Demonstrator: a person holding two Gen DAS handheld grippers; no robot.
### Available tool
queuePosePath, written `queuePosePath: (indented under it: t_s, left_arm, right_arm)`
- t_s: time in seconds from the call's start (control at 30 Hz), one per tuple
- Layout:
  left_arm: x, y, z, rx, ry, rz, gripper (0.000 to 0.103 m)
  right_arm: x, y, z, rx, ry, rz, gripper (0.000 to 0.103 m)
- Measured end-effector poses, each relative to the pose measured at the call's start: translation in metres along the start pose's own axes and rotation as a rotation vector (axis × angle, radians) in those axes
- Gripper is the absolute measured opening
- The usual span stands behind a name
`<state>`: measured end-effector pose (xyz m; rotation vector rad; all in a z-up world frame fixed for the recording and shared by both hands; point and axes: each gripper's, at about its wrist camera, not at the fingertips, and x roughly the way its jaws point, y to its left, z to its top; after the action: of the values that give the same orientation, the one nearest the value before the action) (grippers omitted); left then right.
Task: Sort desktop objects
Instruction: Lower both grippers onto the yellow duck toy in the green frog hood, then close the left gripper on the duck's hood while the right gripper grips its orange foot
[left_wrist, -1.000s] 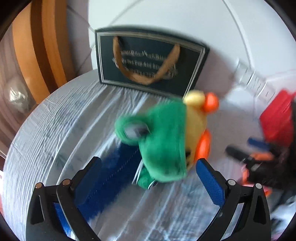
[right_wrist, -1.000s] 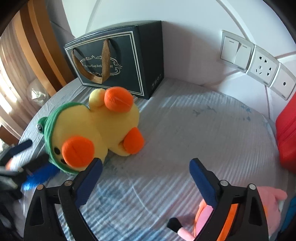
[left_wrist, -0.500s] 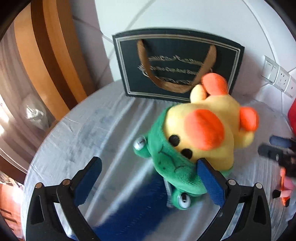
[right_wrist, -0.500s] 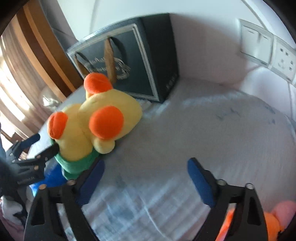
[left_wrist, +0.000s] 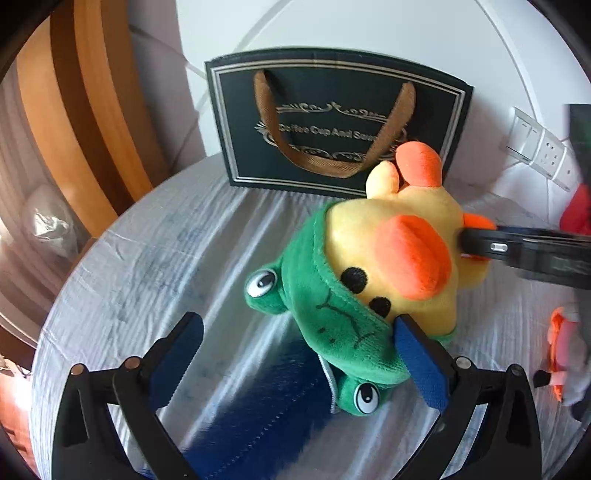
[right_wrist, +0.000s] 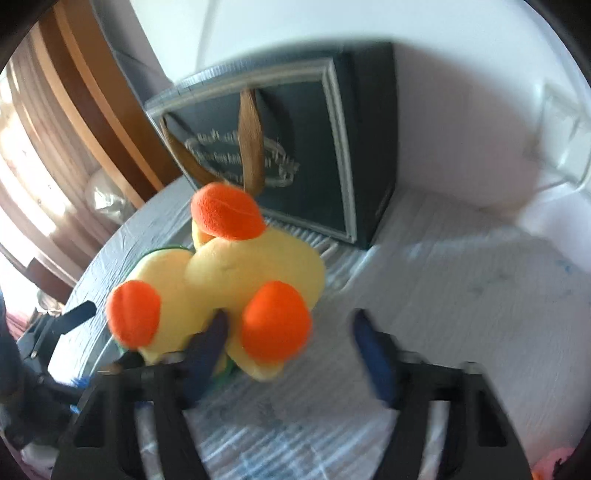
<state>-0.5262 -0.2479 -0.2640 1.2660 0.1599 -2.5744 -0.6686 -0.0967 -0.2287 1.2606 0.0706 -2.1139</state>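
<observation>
Yellow plush duck with orange feet and green frog hood (left_wrist: 391, 266) lies on the round grey-clothed desk (left_wrist: 155, 258) before the dark gift bag (left_wrist: 332, 122); right gripper (right_wrist: 291, 347) fingers closing around an orange foot, not yet pressing it; left gripper (left_wrist: 299, 343) fingers apart, one pad at the hood. Risk: pinching only soft foot, so the duck sags or slips.

Your right hand-held gripper (right_wrist: 288, 354) has swung from the bare striped worktop (right_wrist: 461, 295) onto the plush duck (right_wrist: 236, 280), its jaws closing about one orange foot. The duck has rolled face-up, its hood now against your left hand-held gripper (left_wrist: 299, 354), right pad.
</observation>
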Motion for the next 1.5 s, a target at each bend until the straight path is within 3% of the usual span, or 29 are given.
queuePosePath:
  t_s: [0.03, 0.2, 0.4, 0.57, 0.8, 0.87, 1.0, 1.2, 1.37, 1.5]
  left_arm:
    - [0.001, -0.001, -0.001, 0.0, 0.006, -0.008, 0.103]
    - [-0.003, 0.002, -0.004, -0.028, 0.011, -0.032, 0.103]
    - [-0.01, 0.016, -0.007, -0.068, 0.023, -0.062, 0.103]
    - [-0.03, 0.004, -0.019, 0.014, 0.021, -0.136, 0.103]
    - [-0.031, -0.036, -0.031, 0.099, 0.045, -0.165, 0.103]
    - [-0.02, -0.044, -0.032, 0.119, 0.058, -0.129, 0.103]
    - [0.004, -0.053, -0.034, 0.109, 0.115, -0.161, 0.103]
    - [0.019, -0.06, -0.038, 0.105, 0.142, -0.149, 0.098]
    - [0.017, -0.066, -0.04, 0.128, 0.121, -0.136, 0.085]
    - [0.005, -0.068, -0.042, 0.128, 0.107, -0.146, 0.078]
  right_arm:
    - [0.006, -0.001, 0.0, 0.005, 0.014, 0.024, 0.037]
    - [0.004, 0.004, -0.018, 0.004, 0.07, 0.008, 0.032]
    - [-0.035, 0.014, -0.088, 0.077, 0.094, 0.079, 0.031]
    - [-0.044, -0.004, -0.109, 0.159, 0.102, 0.044, 0.031]
    - [-0.043, -0.003, -0.105, 0.129, 0.111, 0.01, 0.032]
    - [-0.041, -0.003, -0.103, 0.124, 0.113, 0.001, 0.035]
    - [-0.04, -0.009, -0.097, 0.137, 0.102, -0.024, 0.048]
    - [-0.024, -0.009, -0.091, 0.125, 0.128, -0.029, 0.047]
    - [-0.023, -0.009, -0.097, 0.128, 0.138, 0.007, 0.033]
    - [-0.038, -0.001, -0.105, 0.104, 0.094, -0.006, 0.031]
